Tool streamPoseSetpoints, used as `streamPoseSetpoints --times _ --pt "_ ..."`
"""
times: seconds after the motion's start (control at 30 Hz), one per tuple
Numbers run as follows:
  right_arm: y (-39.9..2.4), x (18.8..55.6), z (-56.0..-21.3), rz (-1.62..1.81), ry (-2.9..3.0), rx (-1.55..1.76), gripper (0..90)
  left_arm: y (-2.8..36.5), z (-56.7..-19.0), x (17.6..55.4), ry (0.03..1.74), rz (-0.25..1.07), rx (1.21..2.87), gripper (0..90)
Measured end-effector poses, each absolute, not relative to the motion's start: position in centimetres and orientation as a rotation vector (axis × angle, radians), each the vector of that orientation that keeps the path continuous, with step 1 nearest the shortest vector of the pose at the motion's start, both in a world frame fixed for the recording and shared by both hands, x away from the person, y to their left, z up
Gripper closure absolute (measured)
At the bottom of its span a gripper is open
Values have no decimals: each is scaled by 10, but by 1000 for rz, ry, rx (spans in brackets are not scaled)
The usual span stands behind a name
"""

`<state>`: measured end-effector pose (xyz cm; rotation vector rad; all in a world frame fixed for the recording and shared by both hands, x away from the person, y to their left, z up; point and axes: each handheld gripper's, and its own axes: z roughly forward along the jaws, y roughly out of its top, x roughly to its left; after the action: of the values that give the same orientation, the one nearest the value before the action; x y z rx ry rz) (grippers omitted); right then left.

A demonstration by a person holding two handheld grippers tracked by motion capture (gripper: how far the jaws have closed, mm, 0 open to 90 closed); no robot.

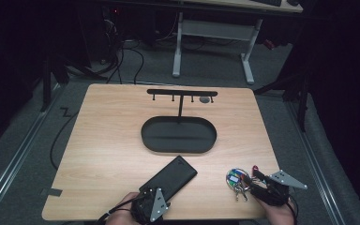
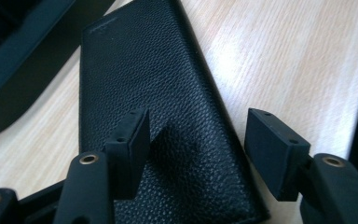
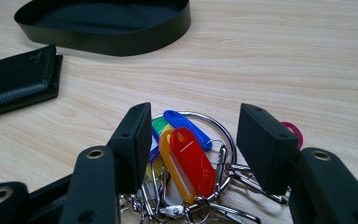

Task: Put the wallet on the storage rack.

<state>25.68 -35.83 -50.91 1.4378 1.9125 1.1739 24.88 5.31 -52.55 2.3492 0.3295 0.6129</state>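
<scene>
The black wallet (image 2: 154, 116) lies flat on the wooden surface (image 1: 108, 140), slanted, just in front of the oval black tray (image 1: 178, 134) and a little to its left; its far corner points toward the tray's near rim without touching it. In the left gripper view its pebbled leather face runs from the top of the picture down between the fingers. The left gripper (image 1: 151, 206) sits at the wallet's near end, close to the surface's front edge, held in the person's left hand (image 1: 122, 213). Its fingers (image 2: 133, 149) stand wide apart — one above the leather, the other out past the wallet's long edge over bare wood — and neither pad presses on the wallet, so the fingers are open with nothing gripped.

To the right of the wallet, in front of the tray's right end, lies a bunch of keys (image 3: 191, 163) on a large metal ring, with coloured plastic tags: red-and-orange, blue, green, and a pink one out to the side. The right gripper (image 1: 258, 185) points at it from the surface's front right corner. Its fingers (image 3: 130, 144) are parted on either side of the bunch — the tags lie between them, but the pads stand clear of them, so this gripper is open too.

Behind the tray rises a thin black post carrying a crossbar with small hooks (image 1: 182, 93).
</scene>
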Motion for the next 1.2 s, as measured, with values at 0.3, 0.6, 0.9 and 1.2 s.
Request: streamPoseSetpoints --times 0.3,0.6,0.9,1.2 --pt "-356 259 -511 1181 1915 1448 459 58 -528 246 330 643 2319 534" --pt "-358 257 -508 1201 1903 1436 459 61 -525 245 367 668 2298 728" --pt "-362 256 -506 1213 1890 1436 459 75 -512 252 442 629 2202 783" --pt "-363 257 -506 1220 1880 1446 461 95 -499 257 515 578 2114 798"
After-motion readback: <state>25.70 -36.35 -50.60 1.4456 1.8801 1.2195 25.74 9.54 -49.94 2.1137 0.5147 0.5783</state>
